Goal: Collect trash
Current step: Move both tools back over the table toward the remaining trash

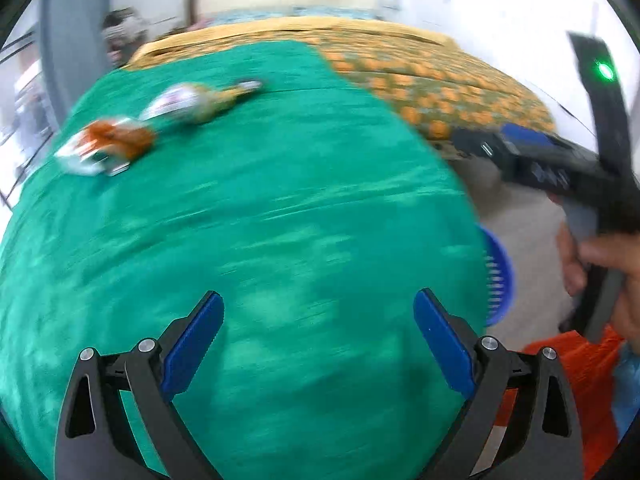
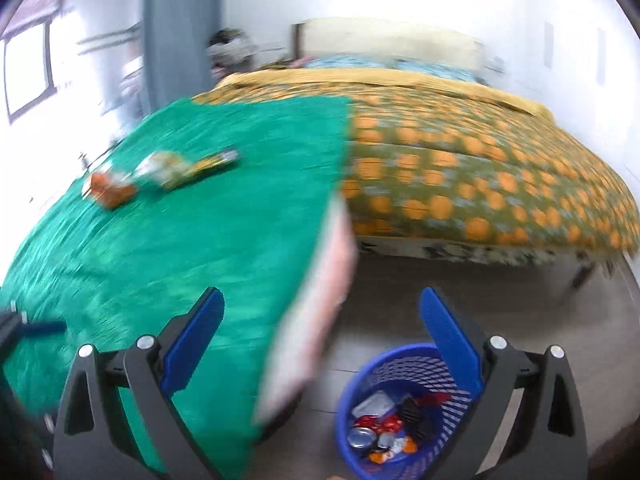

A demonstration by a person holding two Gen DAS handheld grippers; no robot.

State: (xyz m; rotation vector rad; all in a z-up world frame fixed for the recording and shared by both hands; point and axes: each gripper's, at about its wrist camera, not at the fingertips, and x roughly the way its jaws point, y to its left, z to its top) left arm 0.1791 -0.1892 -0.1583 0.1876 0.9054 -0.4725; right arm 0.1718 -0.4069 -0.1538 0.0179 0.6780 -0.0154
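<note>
Three pieces of trash lie at the far left of the green-covered table (image 1: 280,220): an orange wrapper (image 1: 106,146), a white crumpled wrapper (image 1: 180,102) and a thin yellow wrapper (image 1: 240,90). They also show in the right wrist view: orange wrapper (image 2: 108,188), white wrapper (image 2: 162,168), yellow wrapper (image 2: 216,160). My left gripper (image 1: 318,344) is open and empty above the table's near part. My right gripper (image 2: 322,344) is open and empty over the table's right edge and above the blue bin (image 2: 400,408), which holds cans and wrappers. The right gripper also shows in the left wrist view (image 1: 560,160).
A bed with an orange-dotted cover (image 2: 480,184) stands behind and right of the table. The blue bin's rim (image 1: 498,276) sits on the floor at the table's right side. A grey curtain (image 2: 180,32) and a window (image 2: 28,68) are at the back left.
</note>
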